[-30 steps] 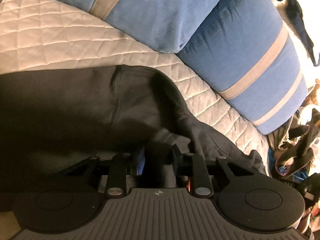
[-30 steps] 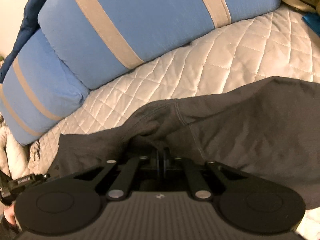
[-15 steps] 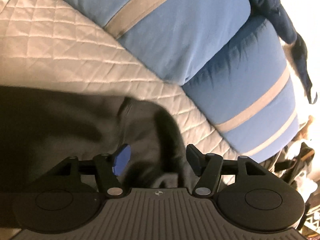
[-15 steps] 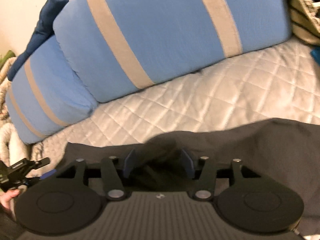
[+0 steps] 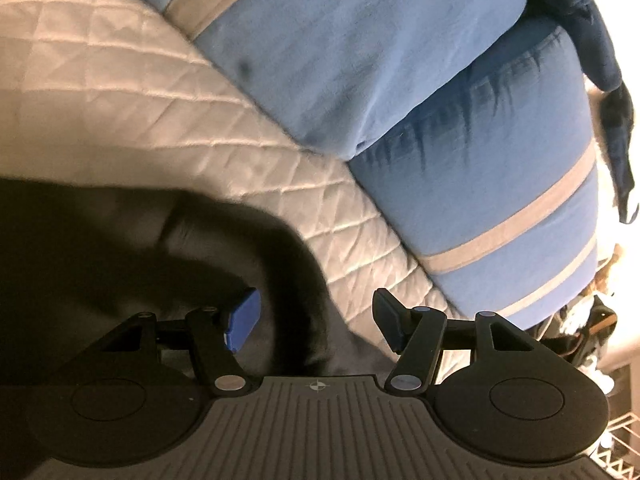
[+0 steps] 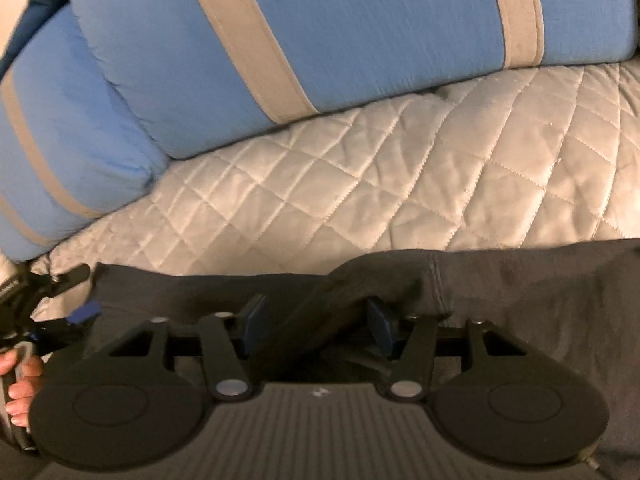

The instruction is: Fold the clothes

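Observation:
A dark grey garment (image 5: 100,264) lies flat on the white quilted cover (image 5: 120,120), filling the lower left of the left wrist view. In the right wrist view the same garment (image 6: 540,300) spreads across the lower half, a raised fold running between the fingers. My left gripper (image 5: 316,320) is open just above the garment's curved edge, with cloth under the gap but nothing pinched. My right gripper (image 6: 316,324) is open too, its blue pads either side of the raised fold. The left gripper (image 6: 52,300) and a hand (image 6: 20,384) show at the right wrist view's left edge.
Two blue cushions with beige stripes (image 5: 400,60) (image 6: 320,32) lean along the back of the quilted cover (image 6: 400,184). A dark blue cloth (image 5: 592,32) hangs over the cushion at the upper right. Clutter (image 5: 592,320) sits past the cover's right end.
Both grippers have opened and let go of the garment's edge. The cloth has dropped flat onto the cover, and both grippers have drawn back from it.

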Demonstrator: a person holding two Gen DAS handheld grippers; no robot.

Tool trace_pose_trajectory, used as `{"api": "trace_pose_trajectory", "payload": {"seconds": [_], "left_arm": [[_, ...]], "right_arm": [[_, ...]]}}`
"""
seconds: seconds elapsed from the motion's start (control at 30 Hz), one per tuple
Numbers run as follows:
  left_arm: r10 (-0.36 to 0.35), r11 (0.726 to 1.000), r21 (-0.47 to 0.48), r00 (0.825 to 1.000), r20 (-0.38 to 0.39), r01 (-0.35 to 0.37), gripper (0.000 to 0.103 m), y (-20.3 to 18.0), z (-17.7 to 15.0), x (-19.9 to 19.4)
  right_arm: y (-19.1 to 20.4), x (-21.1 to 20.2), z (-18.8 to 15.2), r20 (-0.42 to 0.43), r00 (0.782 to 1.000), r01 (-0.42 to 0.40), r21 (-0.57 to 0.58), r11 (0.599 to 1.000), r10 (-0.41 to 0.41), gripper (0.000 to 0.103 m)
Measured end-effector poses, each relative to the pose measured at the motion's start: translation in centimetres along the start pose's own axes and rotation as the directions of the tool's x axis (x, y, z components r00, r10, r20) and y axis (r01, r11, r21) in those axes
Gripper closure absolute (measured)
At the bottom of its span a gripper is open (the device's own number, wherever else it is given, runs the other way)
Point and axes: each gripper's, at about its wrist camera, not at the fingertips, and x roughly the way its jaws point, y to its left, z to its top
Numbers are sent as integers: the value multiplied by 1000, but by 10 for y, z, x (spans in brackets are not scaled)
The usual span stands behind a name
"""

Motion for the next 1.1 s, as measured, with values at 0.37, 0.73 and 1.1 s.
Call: {"api": "trace_pose_trajectory", "payload": {"seconds": [0.37, 0.73, 1.1], "left_arm": [[20, 999, 44, 998, 67, -23, 98, -16, 11, 8], [51, 999, 11, 992, 113, -53, 97, -4, 15, 16], [79, 995, 48, 993, 82, -83, 47, 5, 3, -23]], "right_arm": [[-7, -8, 25, 153, 988, -26, 14, 1000, 24, 100], [-18, 7, 37, 192, 979, -71, 20, 997, 66, 99], [-24, -22, 21, 115, 990, -69, -90, 994, 80, 30]]}}
